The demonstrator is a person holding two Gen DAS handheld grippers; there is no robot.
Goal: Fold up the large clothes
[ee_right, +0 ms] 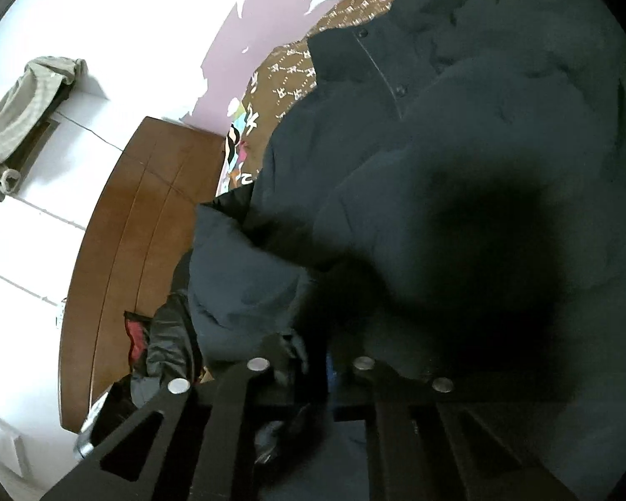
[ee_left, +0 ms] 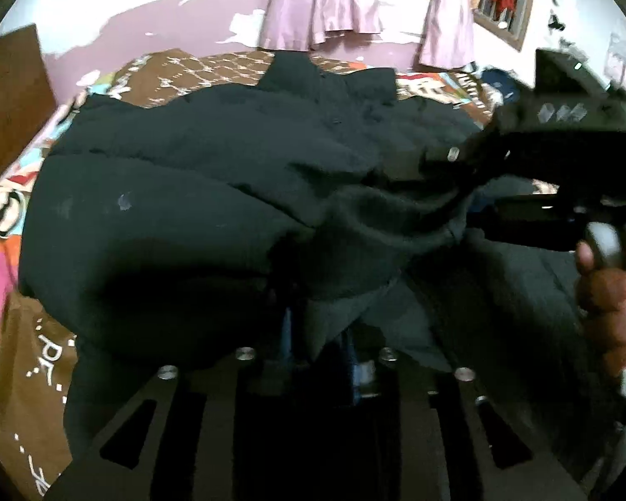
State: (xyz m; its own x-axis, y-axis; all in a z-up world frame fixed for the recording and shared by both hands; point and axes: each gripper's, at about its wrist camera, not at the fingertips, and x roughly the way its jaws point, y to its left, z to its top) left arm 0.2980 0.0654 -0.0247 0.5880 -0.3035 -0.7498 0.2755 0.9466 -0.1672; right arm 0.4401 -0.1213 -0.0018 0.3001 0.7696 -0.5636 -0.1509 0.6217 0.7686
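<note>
One dark padded jacket (ee_left: 196,158) lies spread over the patterned bedspread (ee_left: 33,375); bulky, soft, slumps when lifted, so I take it at hem or seam; my left gripper (ee_left: 313,350) pinches a fabric fold, my right gripper (ee_right: 309,359) is closed on cloth.

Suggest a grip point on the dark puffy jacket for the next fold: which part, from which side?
Probably the thin front placket edge with the snap buttons on the dark jacket. It lies flat as a free edge, while the quilted body is bulky and would slip. Come in low from the near side, fingers straddling the edge.
</note>
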